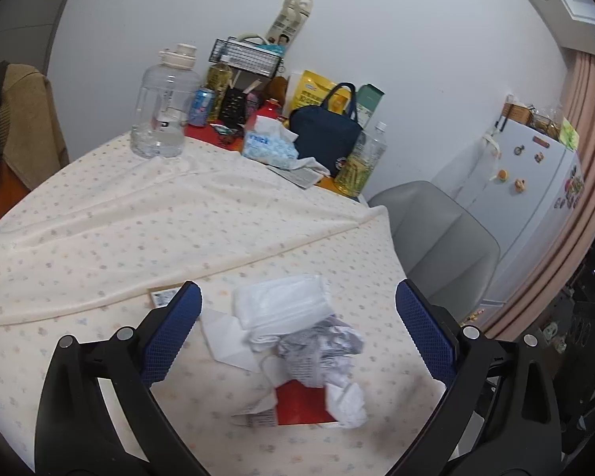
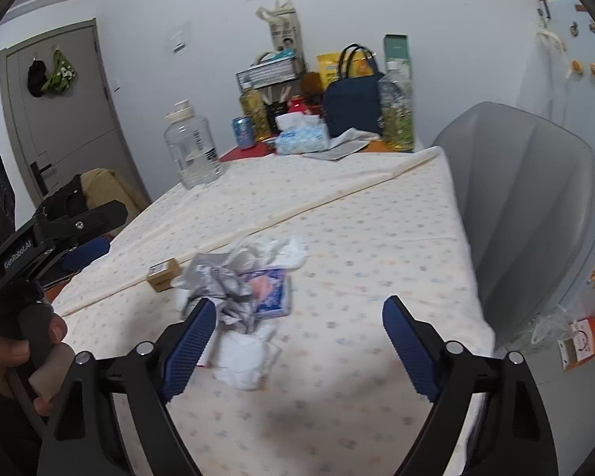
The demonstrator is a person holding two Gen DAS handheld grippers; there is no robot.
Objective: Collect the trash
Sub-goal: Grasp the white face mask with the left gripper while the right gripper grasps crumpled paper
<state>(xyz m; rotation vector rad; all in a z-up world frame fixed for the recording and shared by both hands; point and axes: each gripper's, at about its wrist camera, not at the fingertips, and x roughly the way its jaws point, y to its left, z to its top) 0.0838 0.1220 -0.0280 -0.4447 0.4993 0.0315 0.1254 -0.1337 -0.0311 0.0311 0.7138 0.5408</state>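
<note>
Nothing collected yet: the trash (image 1: 297, 337) lies centre frame on the bench (image 1: 99, 238); left tool (image 1: 297, 305) and right tool (image 2: 297, 317) both gape, empty.

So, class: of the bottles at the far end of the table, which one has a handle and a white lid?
The big clear jug, standing leftmost on the cloth.

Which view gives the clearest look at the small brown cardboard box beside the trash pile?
The right wrist view. There the small brown box sits unobstructed on the tablecloth, left of the trash pile, its label visible. In the left wrist view the box is mostly hidden behind the left gripper's finger.
</note>
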